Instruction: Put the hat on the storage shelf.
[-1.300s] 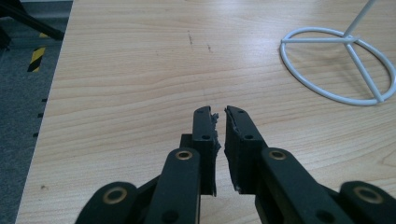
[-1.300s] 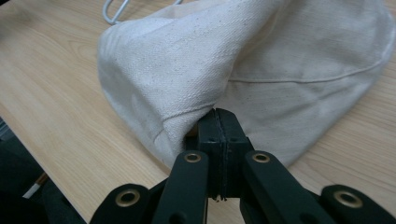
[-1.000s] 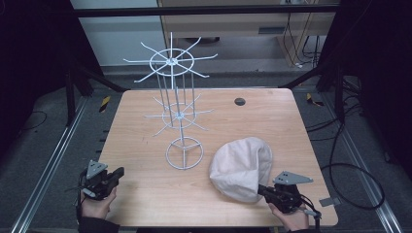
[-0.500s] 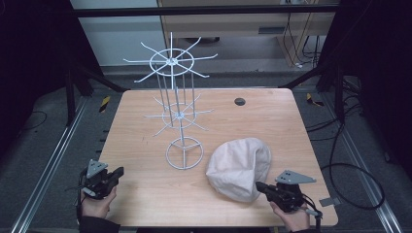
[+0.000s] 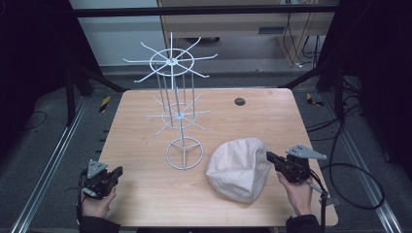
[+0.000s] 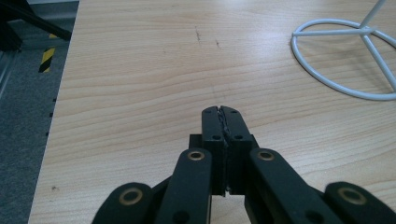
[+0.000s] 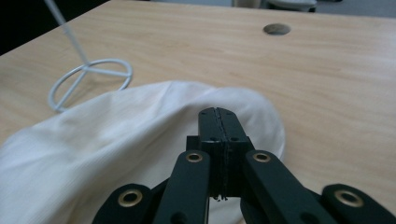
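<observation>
Lettering: none legible on any surface in the three views.

High view; table (image 5: 145,145) of pale wood; white wire rack (image 5: 179,109) stands on its ring base left of centre; cream cloth cap (image 5: 239,167) lies crumpled on the near right part of the table. Right gripper (image 5: 270,157) held in the person's right hand (image 5: 299,194), forearm entering from the bottom edge, body roughly level and aimed left toward the cap; jaw tips meet the cap's right edge, whether they pinch fabric cannot be told from here. Left gripper (image 5: 116,171) held in the left hand (image 5: 97,206) at the near left corner of the table, pointing forward and slightly right, well apart from the cap and the rack; grey three-cornered plate on top of each gripper. Dark round hole (image 5: 239,101) in the table, far beyond the right jaws.

Left gripper view; left gripper (image 6: 220,108) with jaws pressed together, nothing between them; bare wood ahead of the tips; rack's ring base (image 6: 336,84) ahead and to the right of the tips, apart from them.

Right gripper view; right gripper (image 7: 218,110) with jaws closed flush against each other, no fabric visibly between them; cap (image 7: 116,140) lies under and to the left of the tips, its rim just past them; ring base (image 7: 88,79) farther ahead on the left; hole (image 7: 276,29) far ahead, slightly right.
</observation>
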A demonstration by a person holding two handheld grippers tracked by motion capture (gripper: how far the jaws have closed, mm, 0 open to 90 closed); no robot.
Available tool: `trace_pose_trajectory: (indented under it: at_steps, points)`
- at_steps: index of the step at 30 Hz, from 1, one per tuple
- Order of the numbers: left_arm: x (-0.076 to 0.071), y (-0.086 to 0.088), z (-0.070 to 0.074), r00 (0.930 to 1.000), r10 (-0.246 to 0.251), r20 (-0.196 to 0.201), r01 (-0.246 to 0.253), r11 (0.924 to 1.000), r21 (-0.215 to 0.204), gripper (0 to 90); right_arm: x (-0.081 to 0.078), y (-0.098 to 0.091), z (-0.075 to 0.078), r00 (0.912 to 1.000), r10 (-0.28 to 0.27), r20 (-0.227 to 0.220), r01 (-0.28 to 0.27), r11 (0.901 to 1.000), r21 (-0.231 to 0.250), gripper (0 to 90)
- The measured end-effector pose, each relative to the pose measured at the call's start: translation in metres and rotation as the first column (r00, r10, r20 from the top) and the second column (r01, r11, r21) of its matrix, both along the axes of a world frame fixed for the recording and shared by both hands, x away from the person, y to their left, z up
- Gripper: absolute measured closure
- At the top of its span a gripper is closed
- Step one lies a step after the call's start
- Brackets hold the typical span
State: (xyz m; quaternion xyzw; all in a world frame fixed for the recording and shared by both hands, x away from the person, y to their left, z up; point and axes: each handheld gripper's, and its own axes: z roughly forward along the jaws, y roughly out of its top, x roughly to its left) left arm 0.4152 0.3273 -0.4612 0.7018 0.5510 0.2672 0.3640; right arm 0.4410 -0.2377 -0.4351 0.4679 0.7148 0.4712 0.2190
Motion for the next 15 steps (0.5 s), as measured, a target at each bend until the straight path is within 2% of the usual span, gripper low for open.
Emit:
trace_pose_trajectory:
  at_steps: [2, 4, 7, 12, 15]
  points:
    - [0.000, 0.000, 0.000, 1.0000, 0.001, 0.002, -0.001, 1.0000, 0.000, 89.3, 0.004, 0.000, 0.000, 0.9999, -0.008, 0.008, 0.008, 1.0000, -0.001, 90.0]
    - [0.000, 0.001, 0.000, 1.0000, 0.001, 0.000, -0.001, 1.0000, 0.002, 89.3, 0.019, 0.001, 0.001, 0.9995, -0.025, 0.018, 0.024, 0.9997, 0.008, 90.0]
    - [0.001, 0.001, 0.000, 1.0000, -0.001, 0.002, 0.001, 1.0000, 0.000, 89.3, 0.032, 0.004, 0.002, 0.9995, -0.025, 0.018, 0.025, 0.9997, -0.007, 90.0]
    - [0.001, 0.001, 0.000, 1.0000, -0.005, 0.004, 0.005, 1.0000, 0.002, 89.3, 0.052, 0.007, 0.000, 0.9997, -0.023, 0.006, 0.023, 0.9997, 0.010, 90.0]
    - [0.002, 0.001, 0.000, 1.0000, -0.007, -0.001, 0.007, 1.0000, 0.001, 89.4, 0.062, 0.014, -0.003, 1.0000, -0.002, -0.008, 0.002, 0.9999, -0.015, 90.0]
